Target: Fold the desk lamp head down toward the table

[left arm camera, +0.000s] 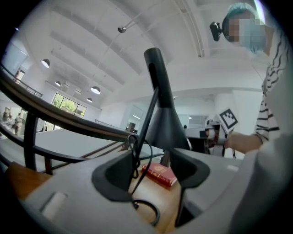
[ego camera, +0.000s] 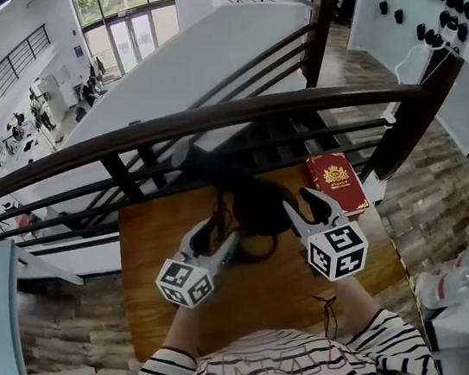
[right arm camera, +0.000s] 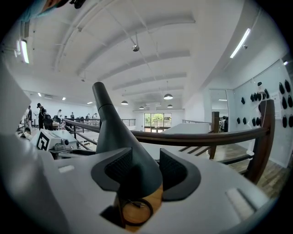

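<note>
The lamp head (right arm camera: 120, 137) stood near the middle of the table (ego camera: 260, 301). It was a smooth, hard cone, probably light but slippery, and best taken on its wide flare. The right gripper (right arm camera: 144, 170) sat partly closed, pads against that cone. The left gripper (left arm camera: 153, 173) gaped wide, with the thin lamp arm (left arm camera: 149, 116) and cord (left arm camera: 135, 157) loose between its jaws. Hinge and base stayed hidden.

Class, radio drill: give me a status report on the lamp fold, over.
Left gripper: jaws open, cord between. Right gripper: jaws straddle lamp head, grip unconfirmed. Head not down. Red book aside.
</note>
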A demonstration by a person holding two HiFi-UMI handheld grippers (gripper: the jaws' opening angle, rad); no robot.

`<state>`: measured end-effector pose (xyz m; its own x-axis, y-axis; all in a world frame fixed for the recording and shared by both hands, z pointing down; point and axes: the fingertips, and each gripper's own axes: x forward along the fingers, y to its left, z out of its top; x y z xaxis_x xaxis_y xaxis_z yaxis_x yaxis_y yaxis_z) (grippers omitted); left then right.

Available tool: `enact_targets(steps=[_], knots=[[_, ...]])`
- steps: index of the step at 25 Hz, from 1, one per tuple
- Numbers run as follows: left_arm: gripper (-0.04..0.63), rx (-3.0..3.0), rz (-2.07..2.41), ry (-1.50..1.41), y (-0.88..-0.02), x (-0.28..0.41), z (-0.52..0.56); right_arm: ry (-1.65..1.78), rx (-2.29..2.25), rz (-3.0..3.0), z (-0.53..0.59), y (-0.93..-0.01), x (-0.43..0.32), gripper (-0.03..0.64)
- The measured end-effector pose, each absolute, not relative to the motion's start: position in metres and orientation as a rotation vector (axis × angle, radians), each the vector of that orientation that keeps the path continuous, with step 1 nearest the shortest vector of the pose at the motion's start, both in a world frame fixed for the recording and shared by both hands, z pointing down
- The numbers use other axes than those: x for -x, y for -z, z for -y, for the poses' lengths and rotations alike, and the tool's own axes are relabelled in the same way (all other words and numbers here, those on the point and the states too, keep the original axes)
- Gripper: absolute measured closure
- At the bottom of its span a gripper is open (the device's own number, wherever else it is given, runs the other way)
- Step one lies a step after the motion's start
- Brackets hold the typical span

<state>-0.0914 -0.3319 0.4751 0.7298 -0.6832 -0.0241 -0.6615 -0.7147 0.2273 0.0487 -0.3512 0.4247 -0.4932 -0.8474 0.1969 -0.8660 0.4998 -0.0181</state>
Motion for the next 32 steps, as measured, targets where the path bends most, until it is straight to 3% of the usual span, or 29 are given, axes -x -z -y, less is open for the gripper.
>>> enact_targets(steps=[13, 22, 32], knots=[[0.325, -2.72, 1.06, 0.165, -0.479, 0.096, 0.324, -0.173, -1.478, 2.573, 0.346, -0.432, -0.034, 0.491], [0.327, -2.711, 1.104, 0.132, -0.479, 0.103, 0.316, -0.223, -1.485, 2.583, 0.341, -0.433, -0.038, 0.453], [0.377, -2.694, 1.17, 0.125, -0.472, 0.104, 0.298, -0.296, -1.467, 2.633, 0.313, -0.438, -0.041, 0.44]])
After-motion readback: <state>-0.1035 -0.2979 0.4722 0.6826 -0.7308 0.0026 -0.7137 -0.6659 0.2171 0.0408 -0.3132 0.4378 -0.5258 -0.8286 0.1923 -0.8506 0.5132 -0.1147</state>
